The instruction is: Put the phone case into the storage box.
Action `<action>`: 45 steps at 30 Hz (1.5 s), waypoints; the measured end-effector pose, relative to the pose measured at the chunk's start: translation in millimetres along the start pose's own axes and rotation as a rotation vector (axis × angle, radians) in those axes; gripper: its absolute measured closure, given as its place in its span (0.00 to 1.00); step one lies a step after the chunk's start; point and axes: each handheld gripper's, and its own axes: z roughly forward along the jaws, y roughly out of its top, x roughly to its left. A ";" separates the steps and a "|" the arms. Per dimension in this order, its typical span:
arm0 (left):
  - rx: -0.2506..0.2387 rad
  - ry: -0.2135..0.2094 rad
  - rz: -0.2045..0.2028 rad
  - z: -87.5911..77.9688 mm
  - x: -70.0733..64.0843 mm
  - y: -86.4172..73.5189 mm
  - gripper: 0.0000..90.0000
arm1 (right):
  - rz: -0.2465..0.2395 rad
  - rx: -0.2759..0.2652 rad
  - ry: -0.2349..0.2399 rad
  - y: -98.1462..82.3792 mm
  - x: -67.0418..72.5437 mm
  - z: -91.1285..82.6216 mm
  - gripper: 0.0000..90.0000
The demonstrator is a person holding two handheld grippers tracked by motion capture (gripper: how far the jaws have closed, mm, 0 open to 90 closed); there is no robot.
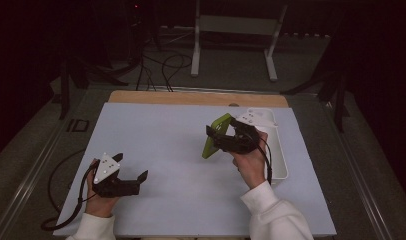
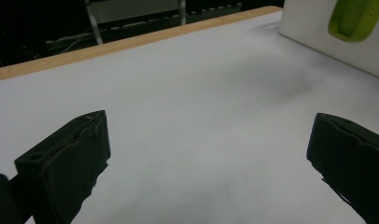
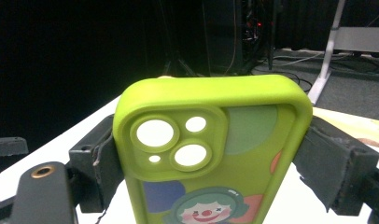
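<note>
My right fingers (image 3: 318, 154) pinch a lime-green phone case (image 3: 211, 154) by its two long edges, the pads pressing the soft sides just below the camera cut-outs (a clown print shows lower down). From above, my right gripper (image 1: 218, 136) holds the case tilted up off the tabletop (image 1: 161, 135), just beside the white bin (image 1: 280, 160) at the right edge. My left fingers (image 2: 66, 163) are spread wide with nothing between them, my left gripper (image 1: 133, 180) low over bare white tabletop, well apart from the case. The risk, I judge, is the case itself: it is soft and hollow, so a hard squeeze could bow it and pop it out, while a loose grip could let it pivot and drop.
</note>
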 end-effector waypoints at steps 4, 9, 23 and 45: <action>0.003 -0.010 0.011 -3.0 1.1 -6.7 0.00 | -0.004 0.000 -0.004 1.0 -1.1 0.6 0.18; 0.001 -0.007 0.018 -7.8 2.5 -13.6 0.00 | -0.007 0.003 -0.010 1.6 -2.2 1.5 0.18; 0.000 0.005 0.024 -11.8 6.0 -21.7 0.00 | -0.004 -0.007 -0.035 5.7 -9.6 2.3 0.18; 0.004 0.008 0.027 -10.5 2.8 -24.2 0.00 | -0.010 -0.004 -0.089 12.6 -25.9 9.2 0.18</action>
